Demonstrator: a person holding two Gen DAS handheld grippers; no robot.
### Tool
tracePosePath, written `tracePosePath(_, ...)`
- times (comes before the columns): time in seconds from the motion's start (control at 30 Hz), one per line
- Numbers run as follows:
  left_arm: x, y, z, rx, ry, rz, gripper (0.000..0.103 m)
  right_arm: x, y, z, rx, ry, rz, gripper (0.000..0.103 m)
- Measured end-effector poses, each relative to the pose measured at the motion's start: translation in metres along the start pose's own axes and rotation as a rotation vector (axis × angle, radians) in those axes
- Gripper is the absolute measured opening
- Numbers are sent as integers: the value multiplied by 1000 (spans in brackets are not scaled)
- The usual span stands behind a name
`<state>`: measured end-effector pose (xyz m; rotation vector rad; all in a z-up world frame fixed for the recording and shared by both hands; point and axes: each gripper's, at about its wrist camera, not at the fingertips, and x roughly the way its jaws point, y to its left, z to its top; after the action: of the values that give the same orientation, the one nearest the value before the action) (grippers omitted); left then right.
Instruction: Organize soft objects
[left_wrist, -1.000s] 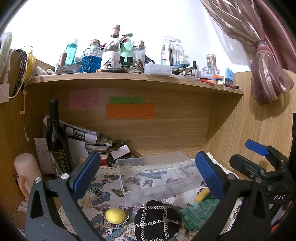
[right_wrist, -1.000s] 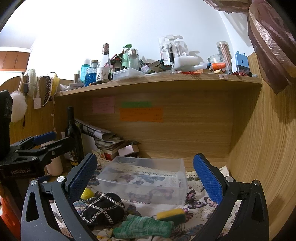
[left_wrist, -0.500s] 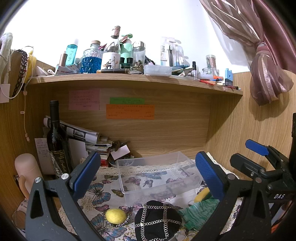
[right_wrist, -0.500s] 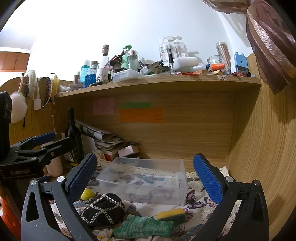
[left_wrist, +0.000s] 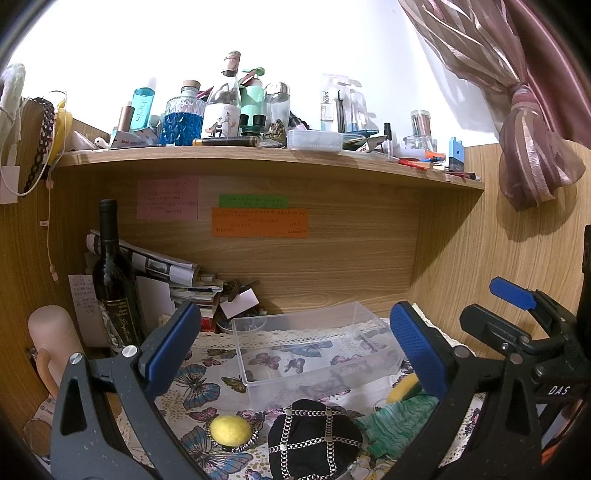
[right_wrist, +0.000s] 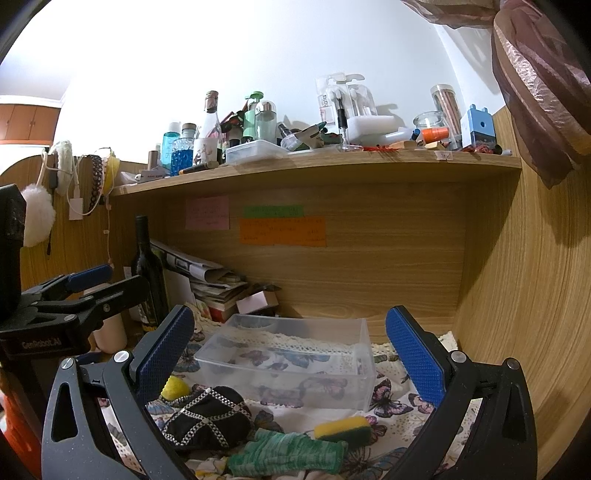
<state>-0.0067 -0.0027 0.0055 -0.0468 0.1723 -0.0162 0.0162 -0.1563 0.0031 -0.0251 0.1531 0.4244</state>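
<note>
A wooden desk nook with a cluttered shelf (left_wrist: 258, 157) above holds a butterfly-print cloth (left_wrist: 207, 373) spread across its floor. At far left a dark wine bottle (left_wrist: 112, 273) stands upright against the side wall. The left gripper (left_wrist: 295, 347) hovers above the cloth with its blue-padded fingers (left_wrist: 173, 341) spread wide, holding nothing. On the cloth below it lies a small yellow felt ball (left_wrist: 229, 432), just beside a black soft pouch crossed with silver chains (left_wrist: 314, 441). Behind them sits an empty clear plastic rectangular bin (left_wrist: 314, 347). To the pouch's right lies a folded green knitted cloth (right_wrist: 288, 452), touching a yellow and green sponge (right_wrist: 343, 429) near the bin's front wall. The right gripper (right_wrist: 291, 350) likewise hangs with its fingers wide apart and empty.
</note>
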Motion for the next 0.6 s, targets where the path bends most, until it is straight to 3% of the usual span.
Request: tracePosePath(0.6, 7, 5, -3, -6, 29, -31, 103, 4, 2, -3, -6, 11, 1, 103)
